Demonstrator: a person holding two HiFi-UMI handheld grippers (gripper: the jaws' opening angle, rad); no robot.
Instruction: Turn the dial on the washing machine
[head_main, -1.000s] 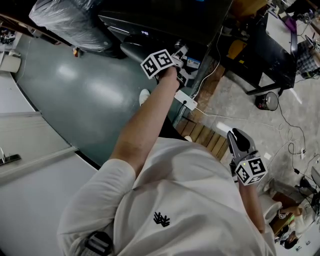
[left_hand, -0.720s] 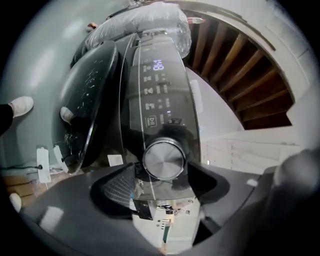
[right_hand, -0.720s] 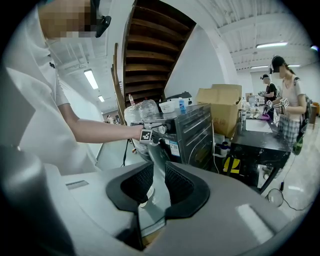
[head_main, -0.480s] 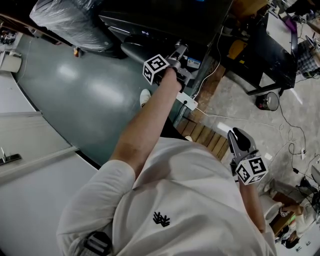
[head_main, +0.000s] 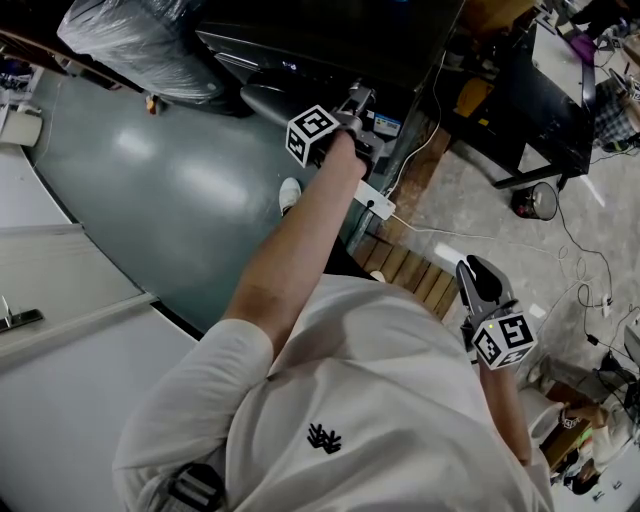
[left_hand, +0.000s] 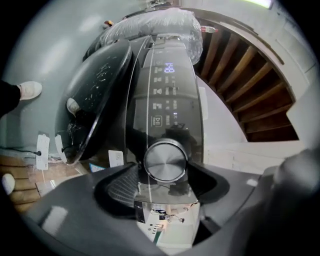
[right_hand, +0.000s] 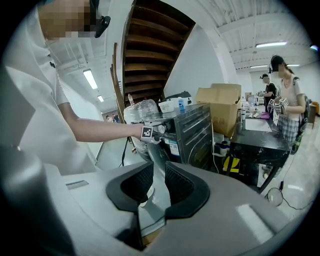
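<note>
The washing machine (head_main: 330, 45) is dark, with a round glass door (left_hand: 97, 100) and a lit display (left_hand: 169, 67). Its silver dial (left_hand: 166, 161) sits on the control panel, straight ahead in the left gripper view. My left gripper (left_hand: 165, 171) is held at the panel (head_main: 362, 100) with a jaw on each side of the dial. Its jaws have just been opening; the pads (left_hand: 120, 186) stand just off the dial's rim. My right gripper (head_main: 478, 272) hangs at my side, away from the machine. Its jaws (right_hand: 159, 167) are slightly apart and hold nothing.
A plastic-wrapped bundle (head_main: 130, 40) lies on top of the machine. A white power strip (head_main: 372, 203) and a wooden pallet (head_main: 410, 275) lie on the floor beside it. To the right are a black table (head_main: 540, 110), a cardboard box (right_hand: 220, 105), trailing cables and people (right_hand: 282, 95).
My left gripper has rolled about its own axis at the dial; its marker cube now shows a different face. The right gripper has stayed where it was.
</note>
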